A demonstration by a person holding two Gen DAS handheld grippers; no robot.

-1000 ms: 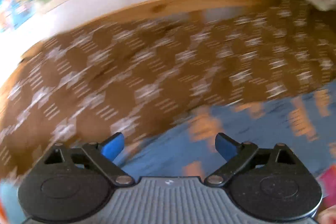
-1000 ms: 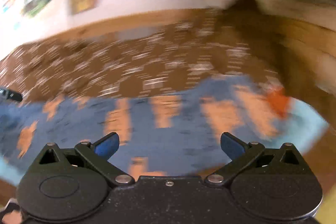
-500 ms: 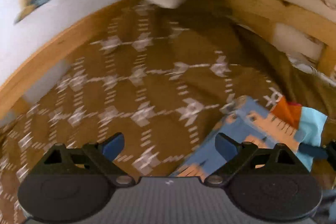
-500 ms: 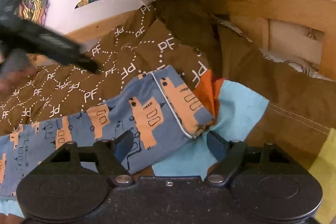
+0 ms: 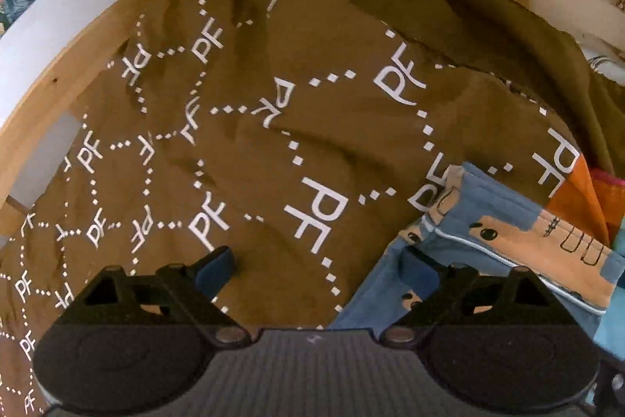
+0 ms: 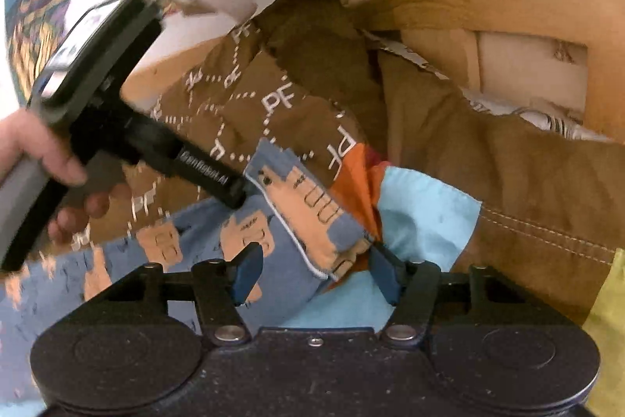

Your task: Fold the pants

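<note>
Left gripper (image 5: 318,270) stands wide apart over the brown PF-printed bedspread (image 5: 297,112); its right finger rests on the blue pants (image 5: 492,245), whose corner lies just ahead-right. Right gripper (image 6: 316,270) brackets the pants' (image 6: 297,217) folded corner, fingers apart, with the turquoise cloth (image 6: 422,213) beneath.
</note>
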